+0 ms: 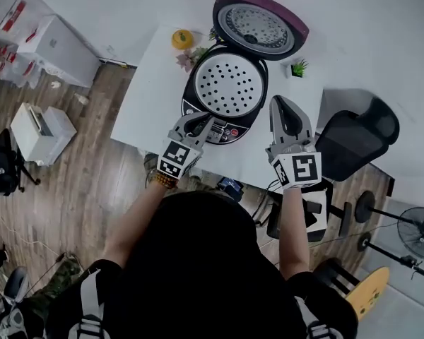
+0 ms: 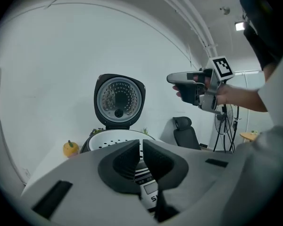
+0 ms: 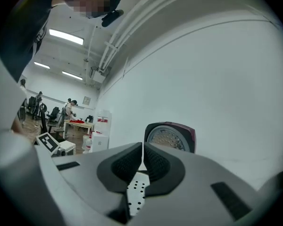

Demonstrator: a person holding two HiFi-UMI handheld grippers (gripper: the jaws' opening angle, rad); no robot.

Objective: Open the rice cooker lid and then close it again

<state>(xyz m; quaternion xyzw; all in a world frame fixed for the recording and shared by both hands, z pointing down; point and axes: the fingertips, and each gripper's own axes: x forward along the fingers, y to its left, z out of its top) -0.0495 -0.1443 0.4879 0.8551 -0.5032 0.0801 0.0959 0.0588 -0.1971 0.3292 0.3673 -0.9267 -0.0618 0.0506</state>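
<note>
Your rice cooker (image 1: 189, 94) stands at upper centre of the head view, on the white worktop (image 1: 145, 90). Its lid (image 1: 261, 23) is swung fully open and stands upright at the far side, with its metal inner face turned towards you. A white perforated tray (image 1: 228, 83) fills the mouth of the pot.

Your left tongs (image 1: 208, 124) sit at the cooker's front edge, over the control panel. In the left gripper view the jaws are pressed together with only a thin slit between them and nothing in it. Whether the tips touch the panel cannot be told.

Your right tongs (image 1: 279, 104) are just right of the cooker body and clear of it. The left gripper view shows them held up in the air at upper right, pointing level. Their jaws are also pressed together and pinch nothing, with the open lid seen beyond them.

A small orange ornament (image 1: 183, 39) lies on the worktop left of the lid, and a little green plant (image 1: 299, 68) to its right. A black chair (image 1: 357, 133) stands at the right of the frame.
</note>
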